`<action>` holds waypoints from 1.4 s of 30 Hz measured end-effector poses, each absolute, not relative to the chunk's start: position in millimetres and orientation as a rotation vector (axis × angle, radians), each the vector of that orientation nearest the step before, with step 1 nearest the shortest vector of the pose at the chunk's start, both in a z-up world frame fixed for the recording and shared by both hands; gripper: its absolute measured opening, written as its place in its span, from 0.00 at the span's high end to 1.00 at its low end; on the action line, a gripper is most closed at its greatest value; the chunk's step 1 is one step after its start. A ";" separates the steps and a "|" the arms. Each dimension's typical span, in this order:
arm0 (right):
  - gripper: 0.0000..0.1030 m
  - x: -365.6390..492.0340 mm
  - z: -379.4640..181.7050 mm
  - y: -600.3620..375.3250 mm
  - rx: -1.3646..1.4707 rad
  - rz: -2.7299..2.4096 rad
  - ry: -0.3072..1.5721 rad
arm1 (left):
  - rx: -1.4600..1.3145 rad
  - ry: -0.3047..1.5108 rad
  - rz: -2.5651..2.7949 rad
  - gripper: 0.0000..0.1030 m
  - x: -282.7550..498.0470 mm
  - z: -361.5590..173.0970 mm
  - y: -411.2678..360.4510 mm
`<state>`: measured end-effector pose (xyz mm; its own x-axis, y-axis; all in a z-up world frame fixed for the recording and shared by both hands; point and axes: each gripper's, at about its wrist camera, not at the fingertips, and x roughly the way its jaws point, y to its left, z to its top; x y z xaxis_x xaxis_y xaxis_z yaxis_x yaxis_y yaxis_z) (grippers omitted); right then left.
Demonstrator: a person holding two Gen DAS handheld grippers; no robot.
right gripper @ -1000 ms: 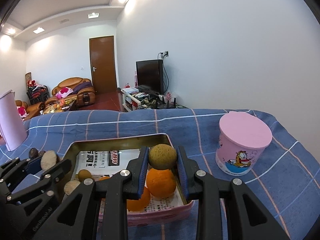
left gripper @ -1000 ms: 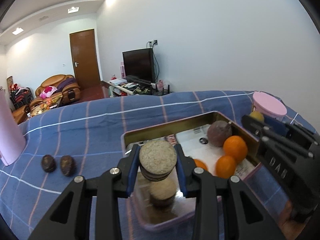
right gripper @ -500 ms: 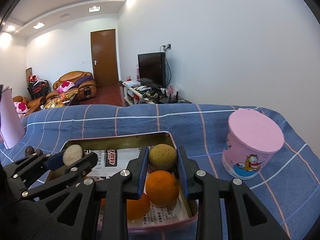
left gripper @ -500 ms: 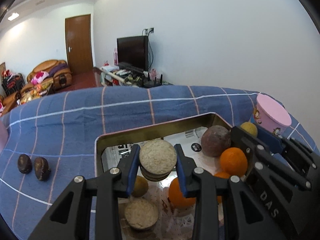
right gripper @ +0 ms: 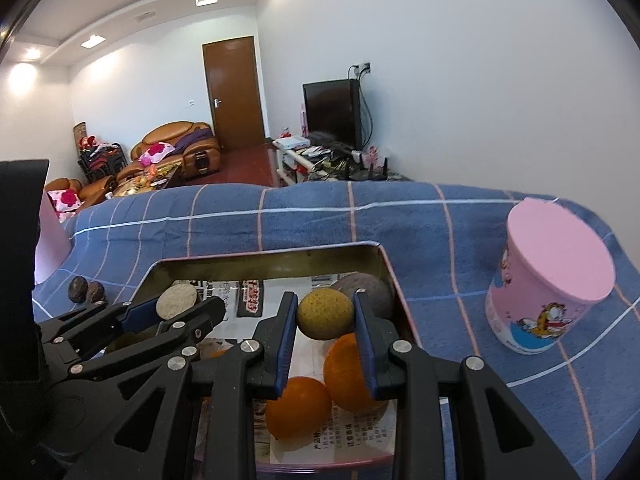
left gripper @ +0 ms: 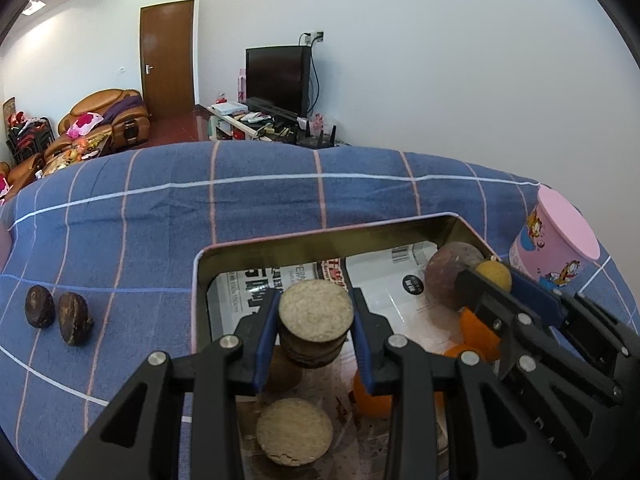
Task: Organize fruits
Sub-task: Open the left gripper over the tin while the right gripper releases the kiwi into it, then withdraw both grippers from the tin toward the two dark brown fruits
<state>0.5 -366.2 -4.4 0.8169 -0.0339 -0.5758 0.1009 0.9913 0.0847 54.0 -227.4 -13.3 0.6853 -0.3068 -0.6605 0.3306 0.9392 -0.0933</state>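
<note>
Starting at the far left, two dark brown fruits [left gripper: 58,315] lie side by side on the blue checked cloth [left gripper: 280,200], well apart from the tray [left gripper: 320,236] and from either claw. Next comes the left claw [left gripper: 314,330], clamped on a flat-cut tan fruit half [left gripper: 316,316]; it hangs over the tray's left part, with another cut half [left gripper: 294,436] lying face up on the paper lining directly below and nearer the camera. Open paper lies just ahead of the held piece, toward the tray's far wall, so a straight lowering looks the likely move, and the judgement is that it should land beside, not on, the lower half.

Further right, the right claw [right gripper: 326,320] grips a round yellow-green fruit [right gripper: 325,318] above the tray's right part. Two oranges [right gripper: 352,372] sit right beneath it and a dull purple fruit [right gripper: 370,292] lies just behind, against the tray's right wall. Room is tighter here: free paper shows only to the left of the oranges, toward the middle. The two claws stand close together over the tray, so crossing paths is the risk. Well outside the right rim stands a pink cup [right gripper: 552,276].
</note>
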 end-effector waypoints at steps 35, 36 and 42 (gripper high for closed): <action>0.15 -77.0 33.4 -370.5 0.139 -0.312 0.108 | 0.080 0.322 -0.201 0.00 -21.1 20.9 -191.6; 0.15 -79.1 33.5 -370.0 0.137 -0.319 0.101 | 0.078 0.319 -0.202 0.00 -22.2 20.9 -190.1; 0.15 -90.0 35.4 -364.7 0.138 -0.352 0.063 | 0.024 0.302 -0.210 0.00 -30.9 20.1 -175.6</action>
